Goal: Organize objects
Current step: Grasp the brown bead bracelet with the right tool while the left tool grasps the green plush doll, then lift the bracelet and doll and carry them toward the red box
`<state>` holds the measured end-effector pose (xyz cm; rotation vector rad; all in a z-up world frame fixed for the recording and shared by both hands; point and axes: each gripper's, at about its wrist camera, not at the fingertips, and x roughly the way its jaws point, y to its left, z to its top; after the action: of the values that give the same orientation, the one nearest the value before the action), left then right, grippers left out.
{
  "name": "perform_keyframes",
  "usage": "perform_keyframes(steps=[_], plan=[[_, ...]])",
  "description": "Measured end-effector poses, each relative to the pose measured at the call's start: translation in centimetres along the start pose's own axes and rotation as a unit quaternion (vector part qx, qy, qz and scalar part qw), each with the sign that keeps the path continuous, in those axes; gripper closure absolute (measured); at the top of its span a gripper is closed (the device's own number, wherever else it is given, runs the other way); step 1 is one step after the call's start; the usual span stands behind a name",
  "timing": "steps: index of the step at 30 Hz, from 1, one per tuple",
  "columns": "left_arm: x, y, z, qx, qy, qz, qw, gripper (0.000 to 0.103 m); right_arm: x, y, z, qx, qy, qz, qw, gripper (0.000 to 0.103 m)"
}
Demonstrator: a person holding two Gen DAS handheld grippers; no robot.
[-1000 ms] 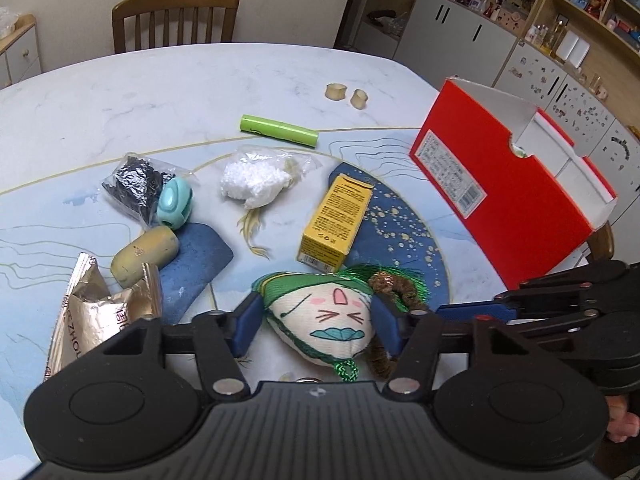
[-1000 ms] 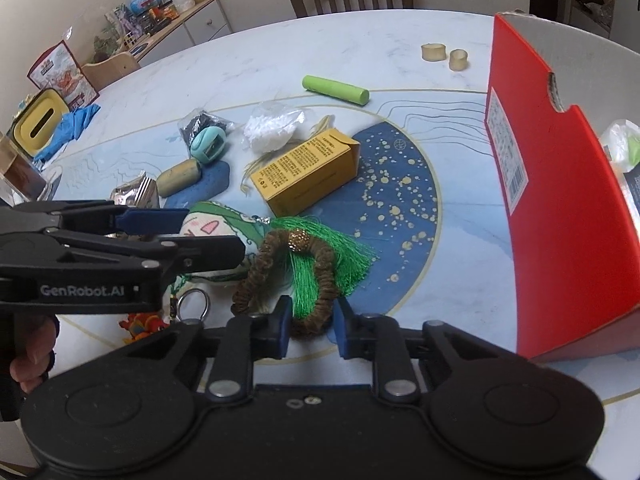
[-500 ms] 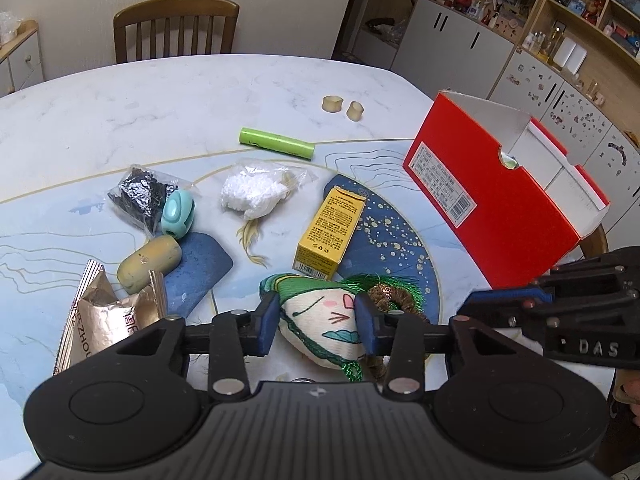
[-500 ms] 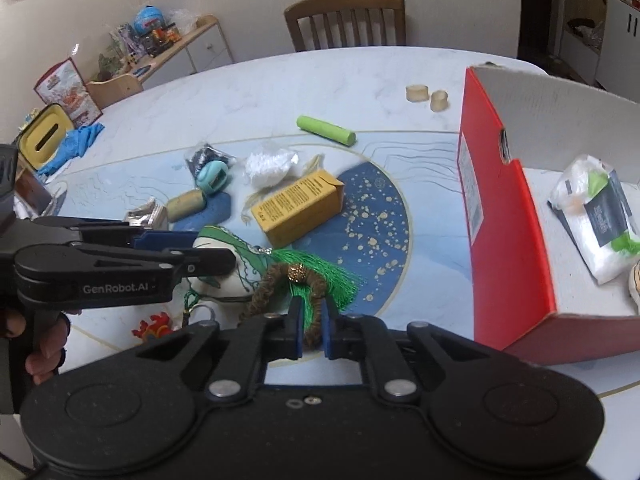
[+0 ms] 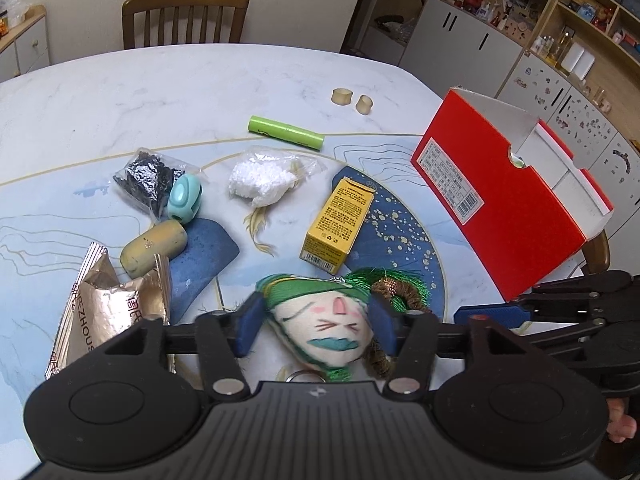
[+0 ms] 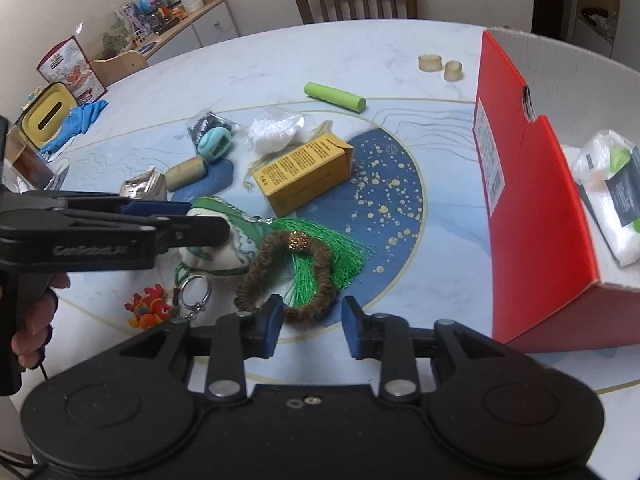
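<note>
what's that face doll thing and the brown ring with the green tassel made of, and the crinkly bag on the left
Face doll: matte cream and green fabric, probably stuffed; face looks stitched or printed. Brown ring: rough, fuzzy surface, likely wound cord or fibre, with a glittery gold bead; tassel of glossy green thread. Crinkly bag: shiny gold foil, sharply creased.

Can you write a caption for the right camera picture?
Open right gripper hovers by a brown beaded bracelet with green tassel, beside the red box.

Right gripper (image 6: 308, 322) spread open before a brown beaded ring (image 6: 320, 280) with green tassel (image 6: 340, 240), beside red box (image 6: 532, 216).
</note>
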<state>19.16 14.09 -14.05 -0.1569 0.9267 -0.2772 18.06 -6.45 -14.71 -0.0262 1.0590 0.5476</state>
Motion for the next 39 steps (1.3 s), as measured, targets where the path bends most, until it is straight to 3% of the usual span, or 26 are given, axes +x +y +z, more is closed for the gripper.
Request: perform_keyframes(steps=[13,23,29,39], plan=[[1.6,0.0,0.1,-0.003,0.013,-0.002,0.9999,0.041,1.9,-0.1,0.4,0.027,0.012,0.004,1.0,0.07],[1.0,-0.3,-0.2,0.001,0.0,0.001,1.0,0.054,1.8,0.4,0.3,0.019,0.009,-0.005,1.0,0.093],[-0.2,-0.2,-0.2,-0.003,-0.007,-0.002,1.0,0.055,-0.2,0.4,0.3,0.006,-0.01,-0.017,1.0,0.096],[-2.9,-1.2,1.1,-0.007,-0.014,-0.037,0.9992,0.055,-6.1,-0.4,0.9,0.001,-0.049,-0.008,0.999,0.098]])
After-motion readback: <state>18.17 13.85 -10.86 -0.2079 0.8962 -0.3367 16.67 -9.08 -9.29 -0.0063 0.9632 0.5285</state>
